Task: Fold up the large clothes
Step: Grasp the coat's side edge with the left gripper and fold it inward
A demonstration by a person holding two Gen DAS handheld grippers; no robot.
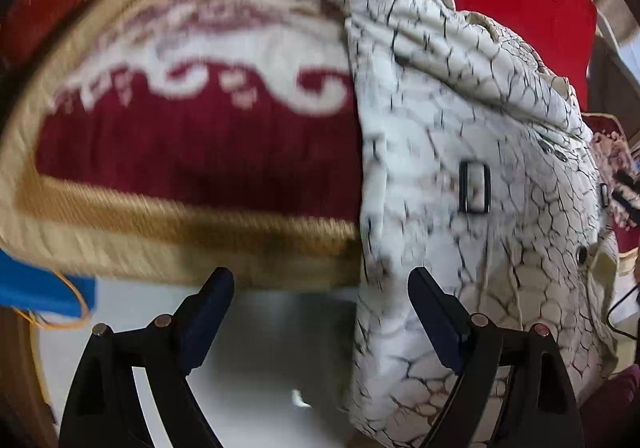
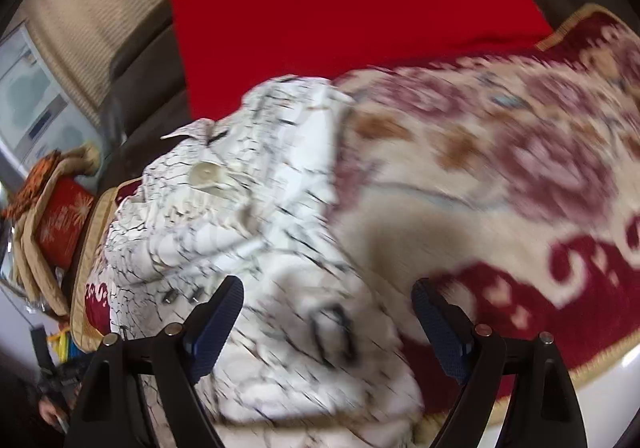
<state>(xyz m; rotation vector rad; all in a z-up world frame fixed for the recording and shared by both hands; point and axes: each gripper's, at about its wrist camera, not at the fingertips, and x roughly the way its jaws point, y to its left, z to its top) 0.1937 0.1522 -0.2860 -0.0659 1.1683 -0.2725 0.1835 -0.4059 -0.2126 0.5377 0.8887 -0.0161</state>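
Note:
A white garment with a black crackle print and black buckles [image 1: 472, 176] lies bunched on a red and cream patterned rug, hanging over its front edge. It also shows in the right wrist view [image 2: 256, 216], with a large pale button on it. My left gripper [image 1: 320, 288] is open and empty, just in front of the rug's edge, its right finger against the hanging cloth. My right gripper [image 2: 328, 296] is open above the garment's near part, holding nothing.
The patterned rug [image 1: 180, 148] covers a raised seat; it also shows in the right wrist view [image 2: 520, 176]. A bright red cloth [image 2: 340, 8] lies behind it. A blue object [image 1: 36, 288] sits at lower left. Red cushions [image 2: 60, 224] are stacked at left.

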